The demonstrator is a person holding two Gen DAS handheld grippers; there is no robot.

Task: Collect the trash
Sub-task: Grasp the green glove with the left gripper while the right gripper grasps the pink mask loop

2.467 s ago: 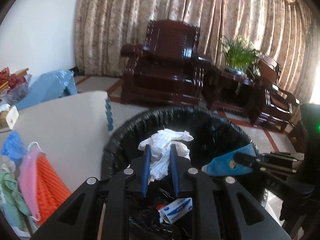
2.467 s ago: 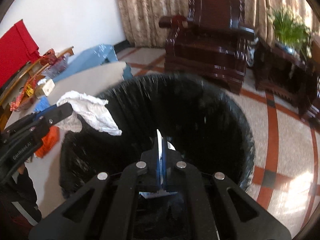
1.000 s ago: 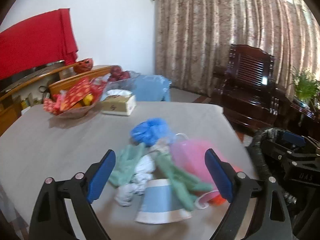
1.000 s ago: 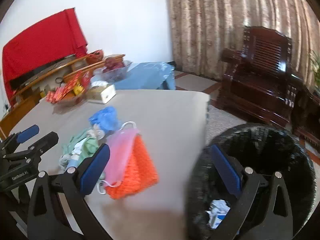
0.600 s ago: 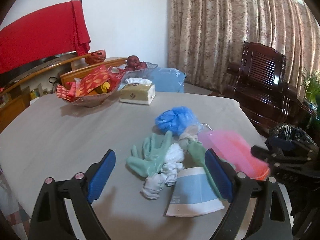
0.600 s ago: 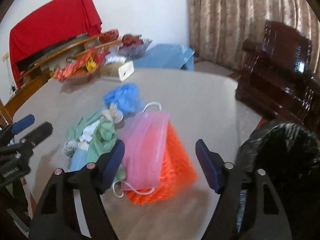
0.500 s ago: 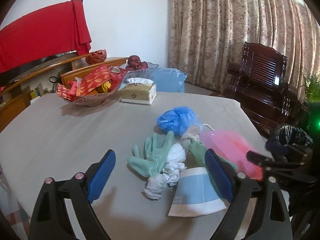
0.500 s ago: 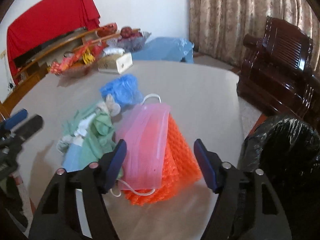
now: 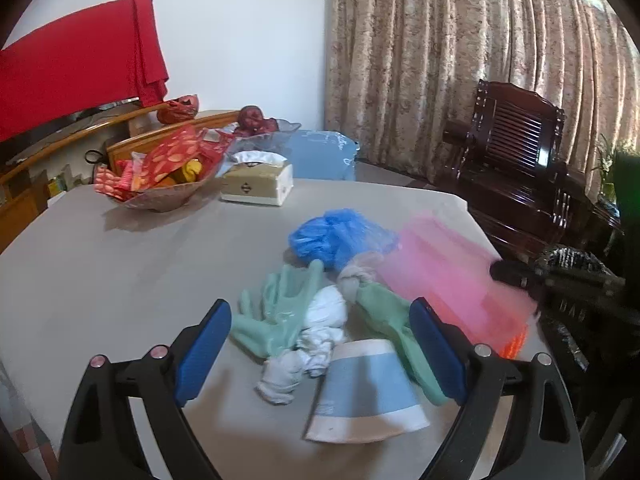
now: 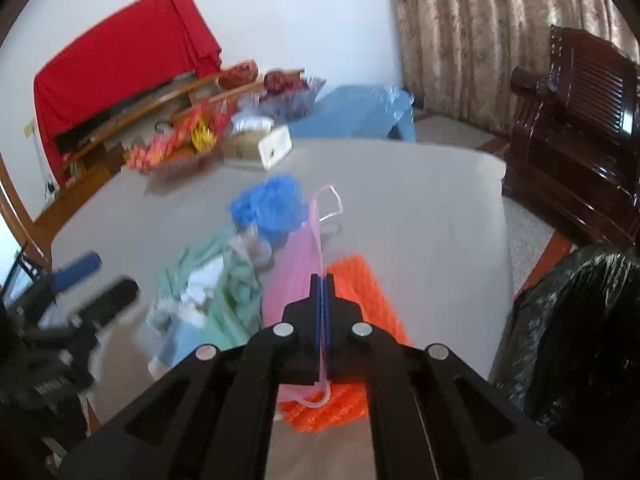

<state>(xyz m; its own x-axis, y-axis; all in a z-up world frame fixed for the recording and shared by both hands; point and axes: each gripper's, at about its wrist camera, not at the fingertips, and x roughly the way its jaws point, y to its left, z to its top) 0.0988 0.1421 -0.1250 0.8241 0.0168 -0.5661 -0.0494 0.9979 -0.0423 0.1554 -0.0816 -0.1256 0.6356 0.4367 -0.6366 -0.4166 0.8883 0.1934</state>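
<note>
Pinching pink mask (image 10: 298, 276) now w/ R gripper (image 10: 322, 280), fingers just snapped together on it; L gripper (image 9: 320, 344) fingers spread over counter (image 9: 120, 264). Bin (image 10: 580, 320) next, I reckon.

The left tongs (image 9: 320, 356) pointed down at the bench (image 9: 120, 272) with their blue pads (image 9: 204, 344) wide apart and nothing between them. The right tongs (image 10: 322, 280), near the bench's right edge, were squeezed tight on the thin edge of a pink mask (image 10: 296, 276).
</note>
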